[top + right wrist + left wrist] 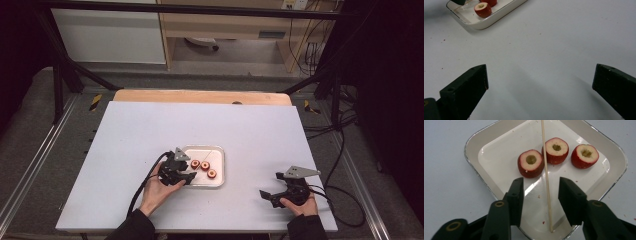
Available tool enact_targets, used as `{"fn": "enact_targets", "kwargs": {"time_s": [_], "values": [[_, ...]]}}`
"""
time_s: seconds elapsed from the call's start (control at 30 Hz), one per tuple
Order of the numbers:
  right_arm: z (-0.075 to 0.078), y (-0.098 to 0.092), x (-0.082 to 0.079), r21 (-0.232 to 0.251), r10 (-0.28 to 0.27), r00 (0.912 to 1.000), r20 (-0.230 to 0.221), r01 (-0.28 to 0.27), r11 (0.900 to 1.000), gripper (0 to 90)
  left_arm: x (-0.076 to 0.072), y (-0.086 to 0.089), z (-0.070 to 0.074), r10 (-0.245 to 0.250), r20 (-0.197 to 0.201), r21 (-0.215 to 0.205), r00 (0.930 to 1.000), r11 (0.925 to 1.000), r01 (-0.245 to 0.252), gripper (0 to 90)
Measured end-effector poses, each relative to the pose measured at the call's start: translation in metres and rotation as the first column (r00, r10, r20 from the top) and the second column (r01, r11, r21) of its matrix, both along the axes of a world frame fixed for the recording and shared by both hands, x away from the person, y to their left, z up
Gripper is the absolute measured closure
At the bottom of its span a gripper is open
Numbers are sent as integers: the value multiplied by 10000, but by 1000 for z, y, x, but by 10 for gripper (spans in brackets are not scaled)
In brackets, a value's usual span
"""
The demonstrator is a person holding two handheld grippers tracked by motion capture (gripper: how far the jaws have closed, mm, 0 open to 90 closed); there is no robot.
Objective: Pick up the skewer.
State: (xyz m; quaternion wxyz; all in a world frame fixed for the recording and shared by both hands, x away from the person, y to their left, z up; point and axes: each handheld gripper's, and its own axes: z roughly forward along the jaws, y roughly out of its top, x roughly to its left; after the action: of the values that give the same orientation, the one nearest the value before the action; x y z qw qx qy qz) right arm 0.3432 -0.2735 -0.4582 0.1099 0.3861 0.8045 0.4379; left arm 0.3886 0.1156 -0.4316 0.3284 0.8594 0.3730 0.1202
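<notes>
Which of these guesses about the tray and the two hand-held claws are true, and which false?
1. Three cored red fruits sit in the white tray. True.
2. The thin wooden skewer is pushed through all the fruits. False: it lies loose in the tray, threaded through none.
3. The left gripper is open, jaws either side of the skewer. True.
4. The right gripper is clamped on a fruit. False: it is open, over bare table.

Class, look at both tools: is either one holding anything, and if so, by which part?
Nothing is held. The left tool is open, its jaws either side of the skewer without closing on it; the right tool is open over bare table.
</notes>
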Motion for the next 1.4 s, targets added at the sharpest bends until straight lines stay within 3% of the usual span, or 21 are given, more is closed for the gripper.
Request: {"fn": "enact_targets", "kwargs": {"time_s": [0.27, 0.8, 1.07, 1.4], "values": [[-1, 1, 0, -6, 9, 10000, -15, -9, 10000, 9, 0, -3, -2, -183, -178, 119, 9997, 9998, 185, 700], [-1, 1, 0, -21, 30, 10000, -44, -30, 10000, 9, -2, -8, -5, -276, -10, 455, 9996, 9986, 276, 869], [-1, 1, 0, -55, 70, 10000, -38, -70, 10000, 10, -3, -7, -5, -293, 75, 442, 9995, 9986, 289, 879], [0, 2, 0, -77, 94, 10000, 26, -94, 9999, 10, -8, -2, 5, -416, 408, 214, 9983, 9989, 407, 882]]}}
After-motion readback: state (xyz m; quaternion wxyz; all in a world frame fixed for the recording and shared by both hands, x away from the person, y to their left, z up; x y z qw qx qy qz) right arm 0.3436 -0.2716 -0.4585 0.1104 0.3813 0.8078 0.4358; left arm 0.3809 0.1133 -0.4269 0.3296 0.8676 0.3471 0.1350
